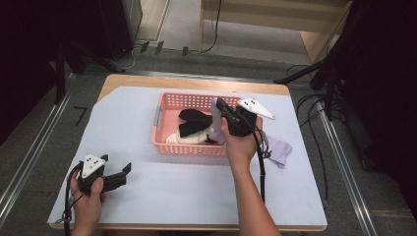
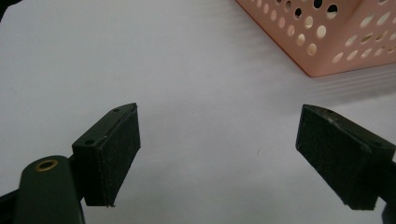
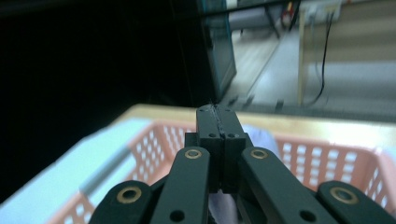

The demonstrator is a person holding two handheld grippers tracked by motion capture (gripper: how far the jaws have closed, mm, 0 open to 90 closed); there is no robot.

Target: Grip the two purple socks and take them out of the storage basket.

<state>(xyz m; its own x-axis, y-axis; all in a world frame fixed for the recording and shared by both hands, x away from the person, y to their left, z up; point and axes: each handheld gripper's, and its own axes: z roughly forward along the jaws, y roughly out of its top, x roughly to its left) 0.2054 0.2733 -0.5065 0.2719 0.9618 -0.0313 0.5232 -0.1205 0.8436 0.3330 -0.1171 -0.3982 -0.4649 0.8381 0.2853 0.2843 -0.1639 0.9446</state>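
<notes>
A pale lilac cloth point(image 1: 214, 105) is pinched in the pressed-together jaws of the right gripper point(image 1: 220, 104) above the pink basket point(image 1: 189, 148), at the desk's point(image 1: 128, 128) twelve o'clock. It should be lifted clear of the rim. The left gripper point(image 1: 127, 169) is rested at seven o'clock, jaws spread.

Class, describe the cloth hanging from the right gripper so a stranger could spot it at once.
Start at the pink basket on the white-covered table. Above its right half, the right gripper is shut on a pale lilac cloth. It hangs lifted, unlike the black and white pieces lying inside.
</notes>
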